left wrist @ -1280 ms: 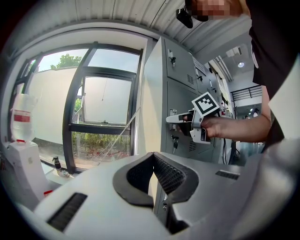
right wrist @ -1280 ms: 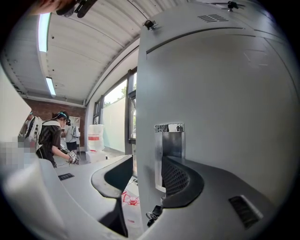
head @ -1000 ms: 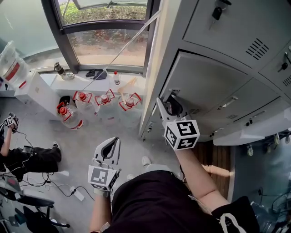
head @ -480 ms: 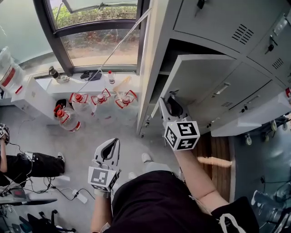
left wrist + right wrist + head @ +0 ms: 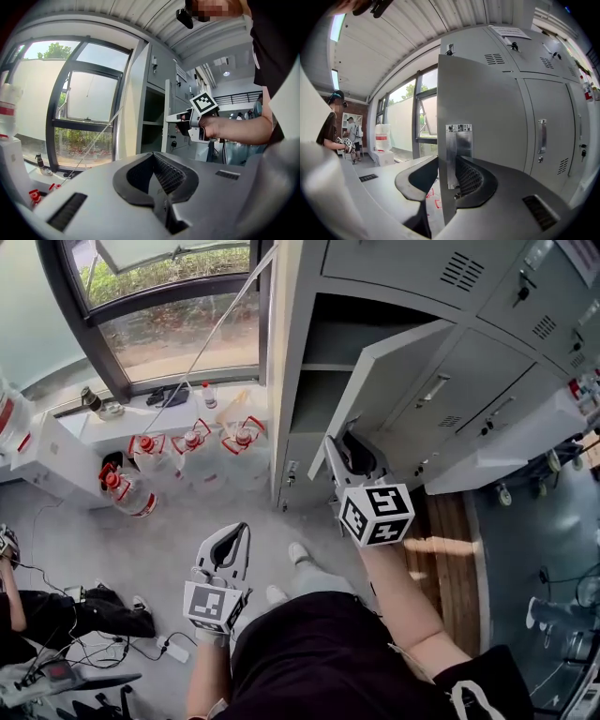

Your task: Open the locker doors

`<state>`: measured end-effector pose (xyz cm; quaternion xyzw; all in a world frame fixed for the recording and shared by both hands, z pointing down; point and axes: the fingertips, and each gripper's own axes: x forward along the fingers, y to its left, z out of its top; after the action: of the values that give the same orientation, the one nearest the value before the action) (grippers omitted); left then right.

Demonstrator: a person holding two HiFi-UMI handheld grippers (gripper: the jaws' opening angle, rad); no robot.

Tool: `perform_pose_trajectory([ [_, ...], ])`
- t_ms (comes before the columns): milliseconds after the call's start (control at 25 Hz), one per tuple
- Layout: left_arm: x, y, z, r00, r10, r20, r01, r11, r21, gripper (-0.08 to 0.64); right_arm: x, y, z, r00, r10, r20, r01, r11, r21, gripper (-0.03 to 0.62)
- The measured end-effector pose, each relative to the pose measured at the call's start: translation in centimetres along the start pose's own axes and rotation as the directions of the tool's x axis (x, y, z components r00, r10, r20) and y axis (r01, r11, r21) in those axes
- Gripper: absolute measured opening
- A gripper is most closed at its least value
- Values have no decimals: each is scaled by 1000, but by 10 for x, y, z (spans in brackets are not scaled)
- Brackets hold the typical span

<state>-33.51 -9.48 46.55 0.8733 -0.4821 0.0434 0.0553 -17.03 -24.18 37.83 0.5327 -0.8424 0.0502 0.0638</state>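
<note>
A grey locker door point(image 5: 398, 381) stands swung out from its dark open compartment point(image 5: 323, 343). My right gripper point(image 5: 345, 448) holds the door's free edge at the metal handle plate point(image 5: 458, 150). In the right gripper view the door edge point(image 5: 483, 108) runs between the jaws of this gripper point(image 5: 447, 161), whose pads touch it while they are opening slightly. My left gripper point(image 5: 236, 532) hangs low over the floor, shut and empty, away from the lockers. In the left gripper view, its tips point(image 5: 153, 158) point toward the open door point(image 5: 167, 117).
Closed locker doors point(image 5: 487, 362) with keys and handles sit to the right of the open one. Several red-capped water jugs point(image 5: 192, 442) stand on the floor under the window point(image 5: 159, 324). A seated person point(image 5: 56, 620) and cables point(image 5: 112, 652) are at the lower left.
The locker door has swung further open with my right gripper on its edge, and the dark compartment now shows. The left gripper has stayed where it was.
</note>
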Motion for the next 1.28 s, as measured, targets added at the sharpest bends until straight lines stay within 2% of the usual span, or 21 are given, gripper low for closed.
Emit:
perform_pose_trajectory([
  [320, 3, -43, -2, 989, -145, -5, 145, 989, 39, 17, -43, -11, -6, 998, -63, 11, 62, 998, 23, 150],
  [720, 27, -81, 3, 972, -233, -6, 233, 971, 49, 17, -93, -32, -16, 996, -87, 20, 86, 995, 49, 137],
  [960, 52, -119, 6, 951, -309, -12, 309, 949, 57, 17, -129, -54, -21, 994, -96, 49, 92, 993, 79, 106],
  [1280, 89, -181, 11, 922, -385, -32, 386, 921, 54, 17, -174, -110, -26, 989, -127, 77, 118, 986, 116, 91],
])
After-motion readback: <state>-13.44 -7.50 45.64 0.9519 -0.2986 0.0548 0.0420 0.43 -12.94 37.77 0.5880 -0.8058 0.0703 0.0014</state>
